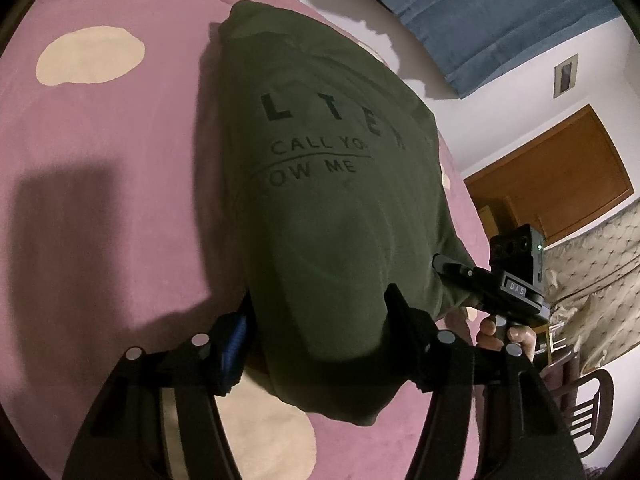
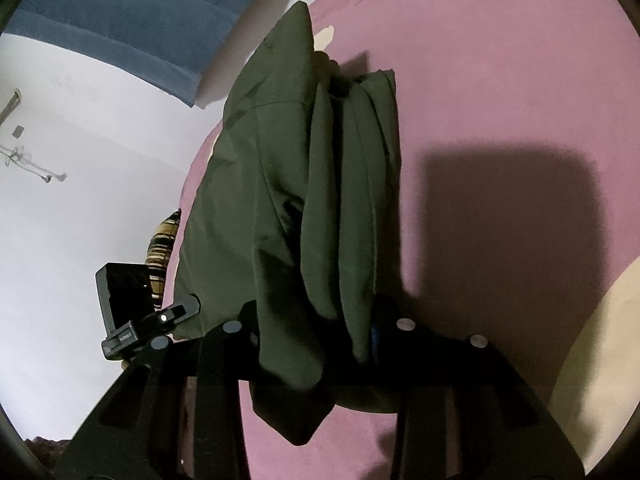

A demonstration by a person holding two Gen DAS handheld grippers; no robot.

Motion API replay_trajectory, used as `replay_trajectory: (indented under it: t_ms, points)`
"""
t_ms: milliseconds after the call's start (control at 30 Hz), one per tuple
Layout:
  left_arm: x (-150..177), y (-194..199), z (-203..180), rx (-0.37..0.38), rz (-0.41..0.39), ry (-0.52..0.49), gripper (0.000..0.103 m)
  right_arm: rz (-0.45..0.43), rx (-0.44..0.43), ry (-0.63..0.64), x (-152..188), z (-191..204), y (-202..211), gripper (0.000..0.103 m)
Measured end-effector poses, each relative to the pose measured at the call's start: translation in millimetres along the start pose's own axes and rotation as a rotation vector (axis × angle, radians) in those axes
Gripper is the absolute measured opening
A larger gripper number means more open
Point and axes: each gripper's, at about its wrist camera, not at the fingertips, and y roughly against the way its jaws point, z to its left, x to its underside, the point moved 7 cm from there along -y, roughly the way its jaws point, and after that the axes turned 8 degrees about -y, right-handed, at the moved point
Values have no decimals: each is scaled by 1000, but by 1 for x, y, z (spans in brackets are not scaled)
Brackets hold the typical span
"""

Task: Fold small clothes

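Pink bedcover (image 1: 120, 152) with cream dots across most of the frame. Blue curtain (image 1: 500, 12) at upper right, brown wooden door (image 1: 560, 176) at right, wooden chair (image 1: 588, 408) at lower right.

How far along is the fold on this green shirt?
Done: the olive green T-shirt lies narrowed on the pink bedspread, its sides gathered into pleats in the right wrist view. In hand: the left claw and right claw each pinch the near hem. Left: carrying that hem toward the far end.
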Motion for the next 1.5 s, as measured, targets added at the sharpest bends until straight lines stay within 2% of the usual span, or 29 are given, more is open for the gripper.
replay_trajectory:
  t_ms: [533, 600, 633, 667, 700, 767, 867, 1000, 1200, 1333, 1500]
  points:
    - [4, 5, 1, 5, -9, -4, 64, -6, -24, -12, 1, -17, 8, 37]
    - [4, 10, 3, -19, -35, -5, 74, -6, -31, -6, 1, -18, 11, 43]
    - [4, 13, 3, -50, -48, -9, 84, -8, -38, -4, 1, -18, 13, 51]
    - [4, 17, 3, -76, -63, -15, 86, -11, -44, -10, 0, -18, 16, 60]
    - [4, 23, 1, -86, -73, -31, 86, -8, -54, -12, -1, -17, 20, 65]
    - [3, 31, 1, -84, -80, -56, 87, -26, -60, 3, -6, -15, 30, 80]
    - [-7, 39, 16, -86, -76, -32, 89, -63, -19, 44, -20, -14, 41, 84]
    - [-22, 32, 36, 10, -27, 46, 90, -77, -24, 26, -46, -18, 44, 85]
    - [-46, 15, 41, 62, -41, 67, 90, -26, -59, -17, -73, -23, 20, 86]
    - [-55, -1, 43, 110, -35, 90, 90, 9, -50, -18, -83, -25, 0, 86]
    - [-58, -10, 37, 127, -34, 52, 90, 46, -64, 23, -92, -14, -22, 87]
